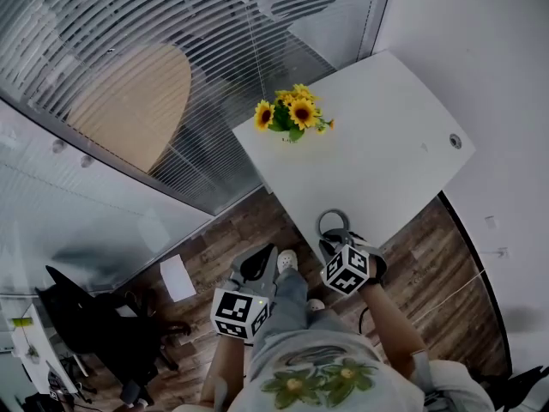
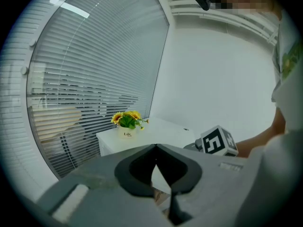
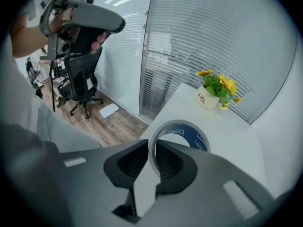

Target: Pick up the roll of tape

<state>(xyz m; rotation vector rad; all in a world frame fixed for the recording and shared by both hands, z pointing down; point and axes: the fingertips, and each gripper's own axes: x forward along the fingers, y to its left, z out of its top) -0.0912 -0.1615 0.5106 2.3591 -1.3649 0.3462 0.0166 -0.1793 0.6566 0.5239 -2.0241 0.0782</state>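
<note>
- Right gripper [image 3: 152, 144]: jaws narrow, clamped on the wall of the roll of tape [image 3: 202, 142], at the white table's [image 3: 236, 148] near corner.
- Left gripper [image 2: 155, 148]: jaws together, empty.
- Sunflower pot [image 3: 208, 100]: farther back, well apart from the tape.

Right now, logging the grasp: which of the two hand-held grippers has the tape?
The right hand-held gripper: its jaws pinch the wall of the roll of tape, while the left hand-held gripper is shut, empty.

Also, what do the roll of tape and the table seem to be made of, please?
The roll of tape: greyish film, seemingly plastic, around a blue printed core, perhaps cardboard. The table: smooth white top without grain, likely laminate or paint.
</note>
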